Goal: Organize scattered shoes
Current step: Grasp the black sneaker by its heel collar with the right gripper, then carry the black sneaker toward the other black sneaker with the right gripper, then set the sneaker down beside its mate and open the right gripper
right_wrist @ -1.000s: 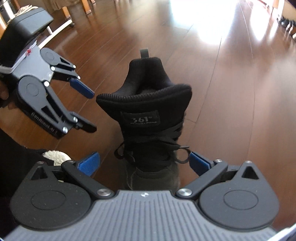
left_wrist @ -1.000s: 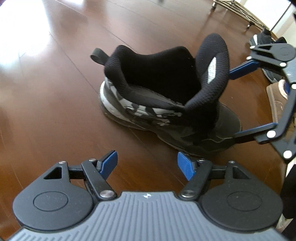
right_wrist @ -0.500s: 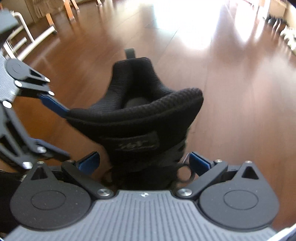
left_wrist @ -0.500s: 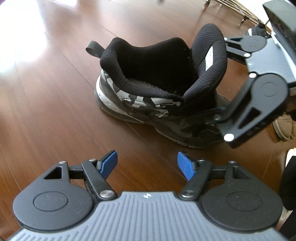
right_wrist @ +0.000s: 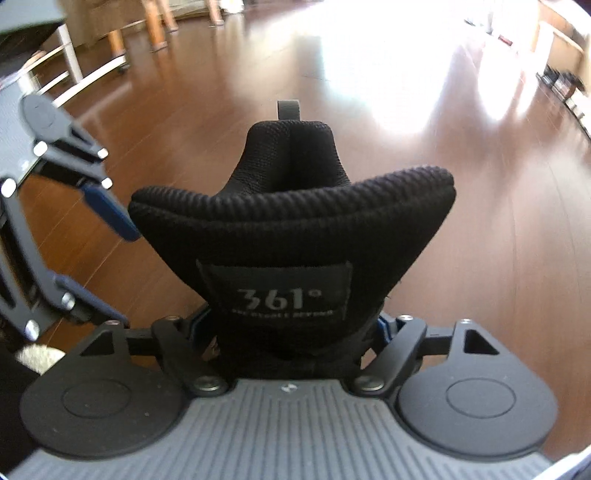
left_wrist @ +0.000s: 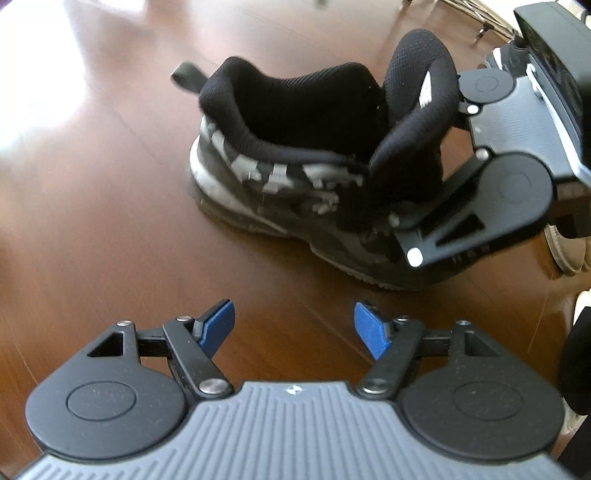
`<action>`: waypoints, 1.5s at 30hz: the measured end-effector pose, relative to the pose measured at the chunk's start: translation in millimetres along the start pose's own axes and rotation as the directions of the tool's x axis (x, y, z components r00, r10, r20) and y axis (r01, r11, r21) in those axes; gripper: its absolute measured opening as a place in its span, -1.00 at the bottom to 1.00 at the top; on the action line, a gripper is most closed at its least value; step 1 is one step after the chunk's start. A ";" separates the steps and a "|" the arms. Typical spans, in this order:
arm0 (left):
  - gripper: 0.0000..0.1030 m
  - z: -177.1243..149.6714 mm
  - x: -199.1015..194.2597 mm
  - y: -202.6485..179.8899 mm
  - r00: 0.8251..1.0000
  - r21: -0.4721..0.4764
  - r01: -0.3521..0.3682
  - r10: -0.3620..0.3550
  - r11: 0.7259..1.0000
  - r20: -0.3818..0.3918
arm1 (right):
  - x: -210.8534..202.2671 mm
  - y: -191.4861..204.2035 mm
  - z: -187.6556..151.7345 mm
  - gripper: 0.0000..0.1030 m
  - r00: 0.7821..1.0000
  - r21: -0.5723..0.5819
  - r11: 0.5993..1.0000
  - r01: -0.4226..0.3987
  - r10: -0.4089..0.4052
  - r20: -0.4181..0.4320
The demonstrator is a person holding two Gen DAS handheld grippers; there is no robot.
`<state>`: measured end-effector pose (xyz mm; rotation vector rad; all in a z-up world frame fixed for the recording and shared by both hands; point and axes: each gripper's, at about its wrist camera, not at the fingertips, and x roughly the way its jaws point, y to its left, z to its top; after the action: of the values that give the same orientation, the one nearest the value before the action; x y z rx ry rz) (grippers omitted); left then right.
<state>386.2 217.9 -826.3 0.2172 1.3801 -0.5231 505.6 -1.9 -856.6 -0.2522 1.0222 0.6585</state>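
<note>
A black high-top sneaker (left_wrist: 295, 177) with grey camouflage sides stands upright on the wooden floor, its heel loop pointing away. The right wrist view looks over its tall tongue (right_wrist: 291, 229) with a "361°" label. My right gripper (right_wrist: 291, 325) straddles the laced front below the tongue, and its jaws are closing, with the pads against the shoe's two sides. From the left wrist view the right gripper (left_wrist: 428, 181) reaches in from the right. My left gripper (left_wrist: 293, 321) hangs open over bare floor just short of the sneaker, nothing between its blue pads, and the left gripper (right_wrist: 110, 262) appears beside the shoe.
A tan shoe (left_wrist: 565, 254) lies at the right edge behind the right gripper. A metal rack's legs (left_wrist: 480, 22) stand at the far right. White frame furniture (right_wrist: 74, 74) and wooden chair legs (right_wrist: 118, 40) sit at the back left; more shoes (right_wrist: 565, 85) line the far right.
My right gripper came down over the sneaker's front and its fingers drew in from wide open onto the shoe's sides. The left gripper stayed open in place.
</note>
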 end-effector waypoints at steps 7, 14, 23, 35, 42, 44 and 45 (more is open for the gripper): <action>0.41 36.4 -4.1 -29.9 0.998 0.133 -0.013 0.005 0.991 0.059 | -32.9 -81.7 -25.3 0.48 0.974 0.249 0.943 0.221 -0.227 -0.006; 0.41 89.8 0.6 -81.8 0.995 0.324 -0.029 -0.003 0.946 0.099 | -79.2 -158.4 -83.4 0.48 0.896 0.507 0.760 0.407 -0.441 -0.057; 0.41 146.2 13.7 -144.0 0.990 0.488 -0.043 -0.028 0.872 0.136 | -100.2 -274.5 -145.3 0.50 0.774 0.611 0.553 0.566 -0.612 -0.163; 0.42 80.7 46.0 -158.9 0.993 0.523 0.007 -0.066 0.852 0.095 | -160.8 -219.0 -193.8 0.66 0.641 0.668 0.436 0.604 -0.763 -0.082; 0.42 82.1 46.4 -169.2 0.994 0.528 -0.003 -0.053 0.849 0.092 | -126.2 -185.9 -181.5 -0.50 0.818 0.601 0.654 0.459 -0.575 0.000; 0.42 78.8 40.8 -165.5 0.993 0.537 -0.011 -0.055 0.843 0.106 | -113.4 -207.8 -179.8 -0.67 0.819 0.640 0.600 0.481 -0.568 -0.082; 0.42 77.9 40.9 -165.5 0.993 0.537 -0.014 -0.054 0.843 0.109 | -110.9 -221.1 -179.6 -0.71 0.813 0.676 0.555 0.485 -0.571 -0.115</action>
<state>380.0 30.6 -825.5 0.6194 1.0912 -0.9252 475.8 -305.4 -877.2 0.1386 0.9385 -0.2916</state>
